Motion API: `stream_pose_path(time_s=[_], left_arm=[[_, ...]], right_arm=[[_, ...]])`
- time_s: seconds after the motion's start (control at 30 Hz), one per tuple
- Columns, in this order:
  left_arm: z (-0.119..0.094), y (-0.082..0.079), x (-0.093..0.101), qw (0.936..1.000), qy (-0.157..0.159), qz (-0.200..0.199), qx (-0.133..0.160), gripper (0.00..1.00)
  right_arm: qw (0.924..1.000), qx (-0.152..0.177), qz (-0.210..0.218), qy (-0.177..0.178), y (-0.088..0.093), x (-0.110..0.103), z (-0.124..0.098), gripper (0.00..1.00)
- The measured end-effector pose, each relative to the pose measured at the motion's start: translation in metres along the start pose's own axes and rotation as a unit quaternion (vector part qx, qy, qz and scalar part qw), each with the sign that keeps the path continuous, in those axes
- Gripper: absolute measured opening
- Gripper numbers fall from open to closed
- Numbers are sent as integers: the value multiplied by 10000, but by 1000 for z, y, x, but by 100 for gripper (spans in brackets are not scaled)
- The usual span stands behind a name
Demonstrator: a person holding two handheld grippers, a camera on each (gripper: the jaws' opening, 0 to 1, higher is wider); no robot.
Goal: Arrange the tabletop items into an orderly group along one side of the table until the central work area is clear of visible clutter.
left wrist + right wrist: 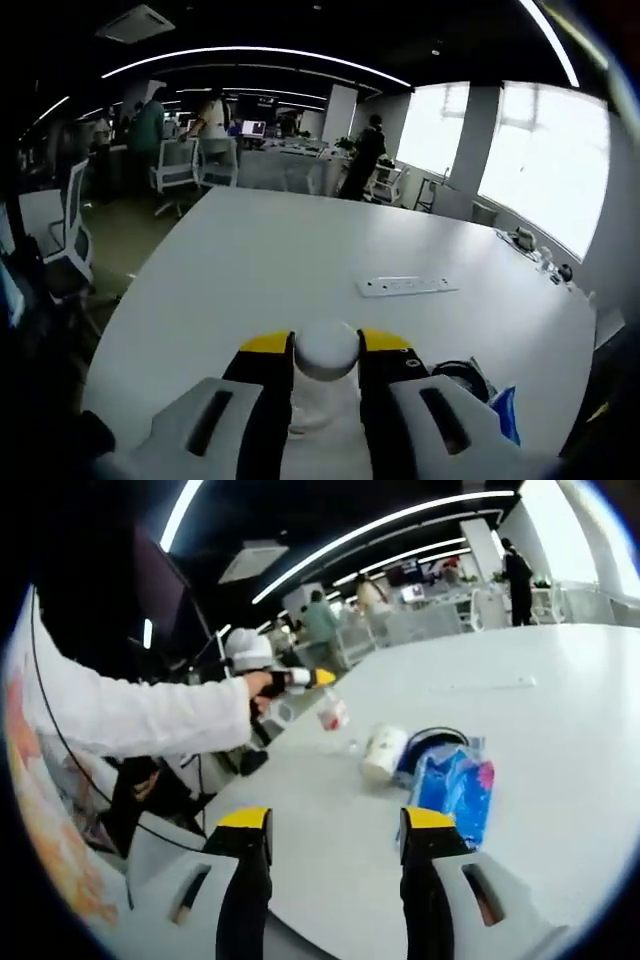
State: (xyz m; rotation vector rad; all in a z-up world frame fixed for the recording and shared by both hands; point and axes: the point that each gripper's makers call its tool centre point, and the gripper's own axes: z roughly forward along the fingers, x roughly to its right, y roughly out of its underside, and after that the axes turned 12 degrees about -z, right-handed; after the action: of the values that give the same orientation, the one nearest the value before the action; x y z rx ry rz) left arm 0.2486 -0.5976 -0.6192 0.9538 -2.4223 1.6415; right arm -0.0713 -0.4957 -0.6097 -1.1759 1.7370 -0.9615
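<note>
A person stands at a large white table (300, 250) in an open office, a hand-held gripper in each hand

The left hand-held gripper (325, 352) has its yellow-tipped jaws closed on a small white bottle (326, 372) with a rounded cap, gripping it just under the cap. The bottle looks light and rigid, probably smooth plastic, so it could slip or swing if the grip loosens; the neck below the cap seems the safest hold. In the right gripper view the same gripper (300, 678) is held out over the near table edge on a white-sleeved arm (140, 715), level and extended, with a small cup-like item (332, 714) at its jaws; I cannot tell the item's exact shape there

The right hand-held gripper (335, 825) hovers low over the table with jaws wide and empty, pointing at a cluster just ahead: a paper roll (383, 752) lying on its side, a dark round bowl (432, 748) touching it, and a blue packet (455, 790) against the bowl. The roll is soft and would roll; the packet looks thin, crinkly and slippery, best pinched at an edge

A white power strip (407, 286) lies further out, well apart from the cluster
</note>
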Motion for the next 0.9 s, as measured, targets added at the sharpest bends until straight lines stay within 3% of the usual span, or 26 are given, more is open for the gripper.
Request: stream_pose_path(time_s=[0.23, 0.47, 0.9], left_arm=[[-1, 1, 1, 10000, 44, 74, -10, 23], [-1, 2, 4, 9997, 149, 183, -19, 23], [-12, -5, 20, 9987, 352, 342, 129, 51]], right_arm=[[9997, -162, -51, -188, 7, -2, 2, 49], [9995, -96, -40, -292, -1, 0, 8, 49], [9993, -46, 5, -376, -1, 0, 13, 49]])
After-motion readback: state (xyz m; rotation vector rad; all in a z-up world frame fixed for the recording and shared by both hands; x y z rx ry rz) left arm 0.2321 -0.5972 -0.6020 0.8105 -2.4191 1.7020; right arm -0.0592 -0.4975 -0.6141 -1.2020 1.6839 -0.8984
